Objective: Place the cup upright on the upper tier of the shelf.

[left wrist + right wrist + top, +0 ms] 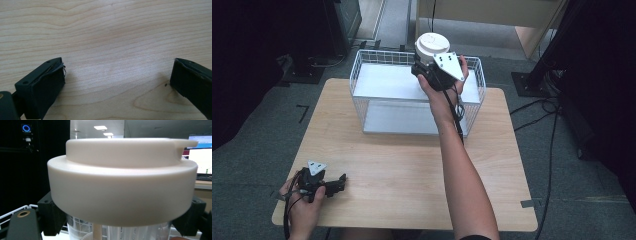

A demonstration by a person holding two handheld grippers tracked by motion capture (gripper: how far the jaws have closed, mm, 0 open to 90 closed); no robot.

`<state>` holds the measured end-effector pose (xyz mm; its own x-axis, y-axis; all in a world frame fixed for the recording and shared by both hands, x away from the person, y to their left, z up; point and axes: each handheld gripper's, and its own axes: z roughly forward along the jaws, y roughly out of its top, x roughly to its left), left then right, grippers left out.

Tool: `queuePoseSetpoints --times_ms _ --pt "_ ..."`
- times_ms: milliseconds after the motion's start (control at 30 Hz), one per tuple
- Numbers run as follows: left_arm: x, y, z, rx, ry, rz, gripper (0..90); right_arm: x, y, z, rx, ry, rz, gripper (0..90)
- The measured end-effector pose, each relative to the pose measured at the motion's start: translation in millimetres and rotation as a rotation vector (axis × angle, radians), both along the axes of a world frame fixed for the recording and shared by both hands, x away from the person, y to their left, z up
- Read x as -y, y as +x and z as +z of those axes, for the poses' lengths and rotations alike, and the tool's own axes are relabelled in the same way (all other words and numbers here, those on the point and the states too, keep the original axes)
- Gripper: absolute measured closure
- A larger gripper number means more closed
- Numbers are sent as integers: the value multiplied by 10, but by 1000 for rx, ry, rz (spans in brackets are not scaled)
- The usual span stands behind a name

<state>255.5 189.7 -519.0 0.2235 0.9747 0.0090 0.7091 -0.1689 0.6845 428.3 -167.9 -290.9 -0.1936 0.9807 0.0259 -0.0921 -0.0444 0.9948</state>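
The tabletop (112,32) is pale wood with clear grain and a smooth, matt finish. The basket (362,85) is thin white-coated wire. The jar (120,231) has a clear, ribbed plastic body; its lid (120,187) is cream plastic, smooth and matt. The left tool (117,85) and right tool (122,220) are matt black plastic.

We see the table (412,165) evenly lit from overhead, dark room edges around it; ceiling lamps (101,127) glare, and the close white lid (120,185) looks soft.
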Motion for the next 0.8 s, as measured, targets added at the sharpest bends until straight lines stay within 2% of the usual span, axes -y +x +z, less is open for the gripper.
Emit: queuePoseSetpoints --times_ms 233,267,533,667,800 --pt "-1 0 0 0 0 -1 0 -74 148 10 -25 -16 2 156" --pt "2 0 -1 1 -3 2 0 -76 158 0 -14 -19 1 156" --pt "-1 0 1 -1 0 -1 0 -31 198 20 -52 28 -1 154" --pt "0 0 0 0 0 0 0 -19 203 37 -67 16 22 143" --pt "0 0 0 0 0 0 0 -4 206 47 -87 26 38 114"
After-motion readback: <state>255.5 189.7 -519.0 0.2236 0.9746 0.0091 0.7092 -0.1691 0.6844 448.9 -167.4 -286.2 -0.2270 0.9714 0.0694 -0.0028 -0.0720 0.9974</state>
